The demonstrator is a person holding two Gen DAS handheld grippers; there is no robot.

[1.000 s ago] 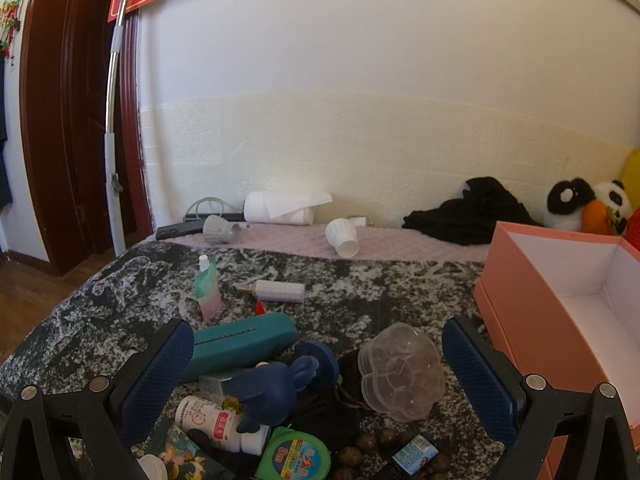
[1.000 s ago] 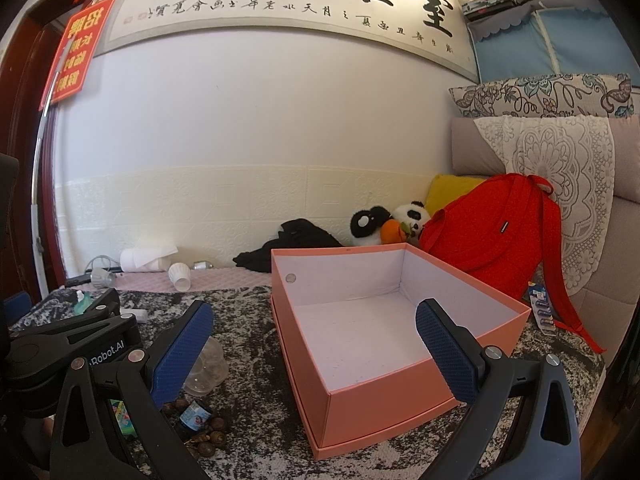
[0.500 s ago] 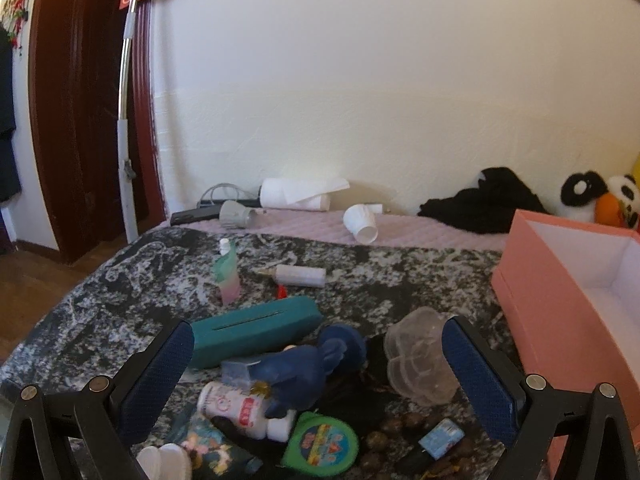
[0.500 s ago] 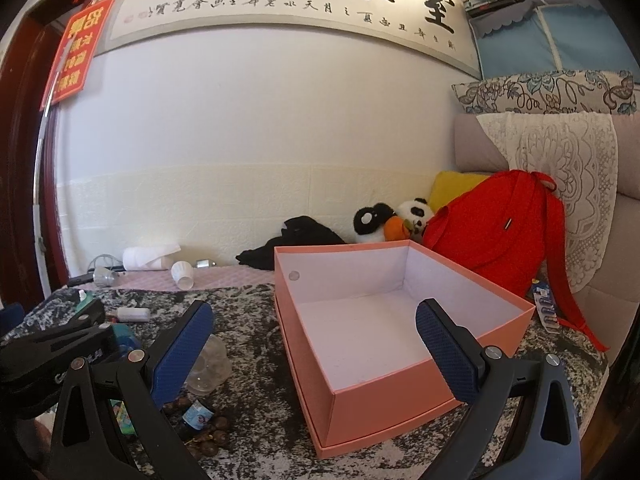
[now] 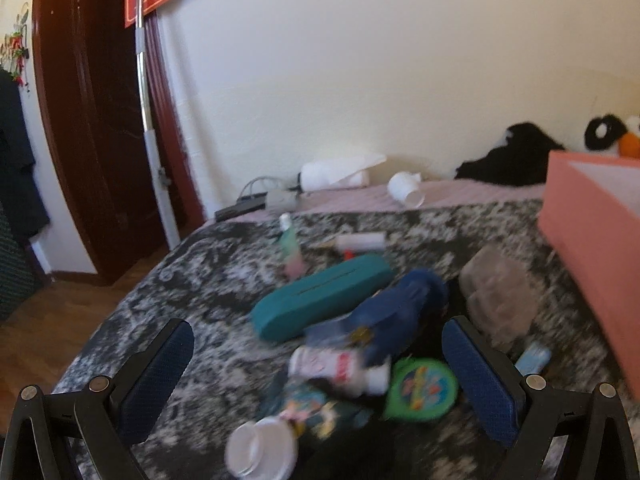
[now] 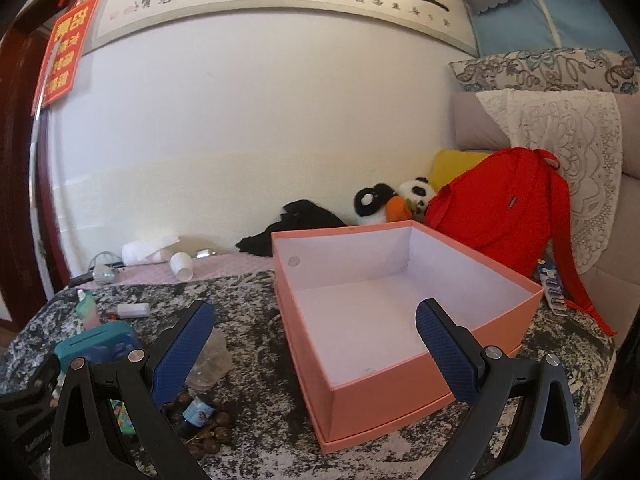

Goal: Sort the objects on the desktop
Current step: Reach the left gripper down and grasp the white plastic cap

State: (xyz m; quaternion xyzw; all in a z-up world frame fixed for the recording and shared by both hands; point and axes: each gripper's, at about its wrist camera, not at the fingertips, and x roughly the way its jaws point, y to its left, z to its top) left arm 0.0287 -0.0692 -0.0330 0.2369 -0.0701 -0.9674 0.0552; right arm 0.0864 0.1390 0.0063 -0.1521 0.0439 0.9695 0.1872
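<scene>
A pile of small objects lies on the mottled black-and-white cover: a teal case [image 5: 320, 296], a dark blue toy [image 5: 400, 312], a small white bottle with red print [image 5: 340, 364], a round green tin [image 5: 424, 388], a clear plastic container [image 5: 496, 292] and a white cap [image 5: 260, 452]. My left gripper [image 5: 316, 376] is open and empty, held above the pile. An open pink box [image 6: 400, 392] with a white inside stands to the right. My right gripper [image 6: 316, 356] is open and empty in front of the box's near-left corner.
A pastel spray bottle [image 5: 290, 246], a white tube [image 5: 360, 242], a paper cup [image 5: 406, 192] and a paper roll [image 5: 336, 172] lie farther back. Black cloth [image 6: 296, 224], panda toys [image 6: 396, 200] and a red backpack [image 6: 496, 208] line the wall. The cover's edge drops to wooden floor [image 5: 40, 328] at left.
The left view has swung left and pulled back; the pile now sits more to the right and is motion-blurred. The right gripper drifted slightly; the box shifted right in its view. Both jaws stay open.
</scene>
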